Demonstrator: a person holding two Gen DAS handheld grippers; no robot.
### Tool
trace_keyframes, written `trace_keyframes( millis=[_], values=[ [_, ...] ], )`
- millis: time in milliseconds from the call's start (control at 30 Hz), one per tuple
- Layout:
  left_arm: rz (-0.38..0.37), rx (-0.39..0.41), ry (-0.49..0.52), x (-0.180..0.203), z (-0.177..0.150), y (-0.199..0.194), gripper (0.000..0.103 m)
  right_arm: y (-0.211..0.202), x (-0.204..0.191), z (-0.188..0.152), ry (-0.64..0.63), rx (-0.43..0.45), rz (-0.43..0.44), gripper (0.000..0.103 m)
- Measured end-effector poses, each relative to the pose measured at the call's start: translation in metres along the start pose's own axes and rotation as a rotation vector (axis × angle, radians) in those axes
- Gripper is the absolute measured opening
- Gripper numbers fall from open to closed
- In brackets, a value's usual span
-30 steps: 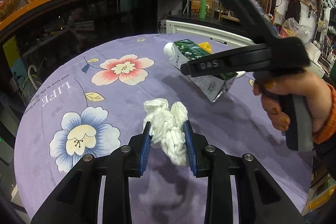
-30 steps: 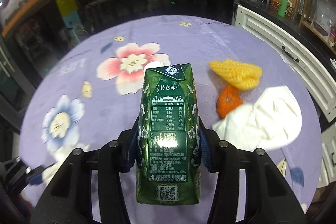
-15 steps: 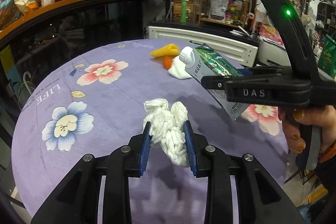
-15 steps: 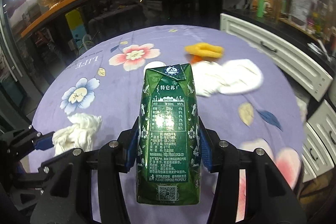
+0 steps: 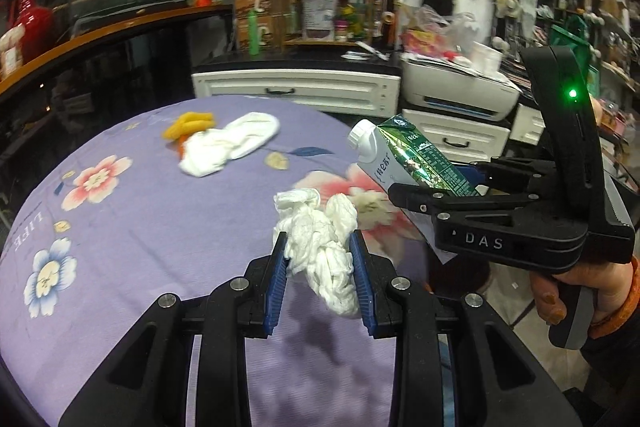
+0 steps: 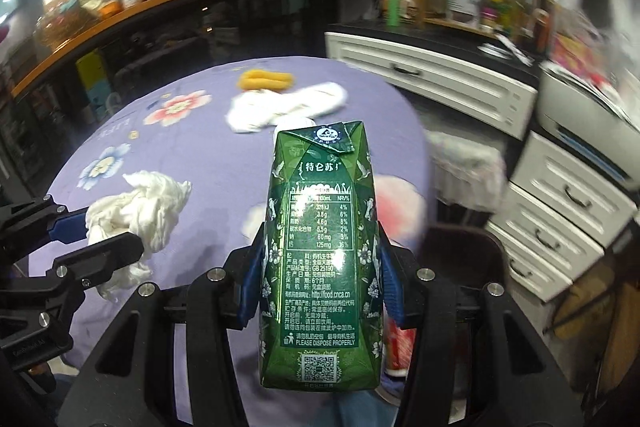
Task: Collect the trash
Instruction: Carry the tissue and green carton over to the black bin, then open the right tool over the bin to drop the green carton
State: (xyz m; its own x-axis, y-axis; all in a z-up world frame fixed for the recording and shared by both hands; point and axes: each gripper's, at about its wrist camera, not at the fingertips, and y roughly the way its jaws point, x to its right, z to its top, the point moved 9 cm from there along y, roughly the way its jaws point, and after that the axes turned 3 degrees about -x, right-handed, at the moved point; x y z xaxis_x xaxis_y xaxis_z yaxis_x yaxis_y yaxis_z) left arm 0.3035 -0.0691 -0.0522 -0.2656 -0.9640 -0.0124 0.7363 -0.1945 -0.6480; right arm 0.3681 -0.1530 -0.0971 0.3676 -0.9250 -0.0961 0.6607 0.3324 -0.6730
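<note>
Left hand-held gripper (image 5: 320, 267) pinches the crumpled tissue (image 5: 320, 247); right hand-held gripper (image 6: 318, 281) clamps the green carton (image 6: 320, 239) at three o'clock.

Left gripper (image 5: 320, 279) pointing forward and down, blue pads clamped on a crumpled white tissue (image 5: 320, 239) that bulges out above and below the jaws. Right gripper (image 6: 316, 279) angled down too, pads pressed on both sides of a green carton (image 6: 320, 247), which stands upright between them. In the left camera the right gripper sits off to the right, with the person's right hand (image 5: 576, 291) wrapped round its handle, fingers curled on the trigger, an orange cuff at the wrist.
</note>
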Motion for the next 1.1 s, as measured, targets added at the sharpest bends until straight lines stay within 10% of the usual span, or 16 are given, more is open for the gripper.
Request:
trace_keyframes(
  millis=[500, 1100],
  values=[
    [-0.122, -0.029, 0.091, 0.094, 0.011, 0.035, 0.031, 0.045, 0.129, -0.086, 0.222, -0.146, -0.120, 0.049],
    [-0.161, -0.102, 0.145, 0.132, -0.003, 0.066, 0.031, 0.142, 0.178, -0.147, 0.289, -0.312, -0.180, 0.055]
  ],
)
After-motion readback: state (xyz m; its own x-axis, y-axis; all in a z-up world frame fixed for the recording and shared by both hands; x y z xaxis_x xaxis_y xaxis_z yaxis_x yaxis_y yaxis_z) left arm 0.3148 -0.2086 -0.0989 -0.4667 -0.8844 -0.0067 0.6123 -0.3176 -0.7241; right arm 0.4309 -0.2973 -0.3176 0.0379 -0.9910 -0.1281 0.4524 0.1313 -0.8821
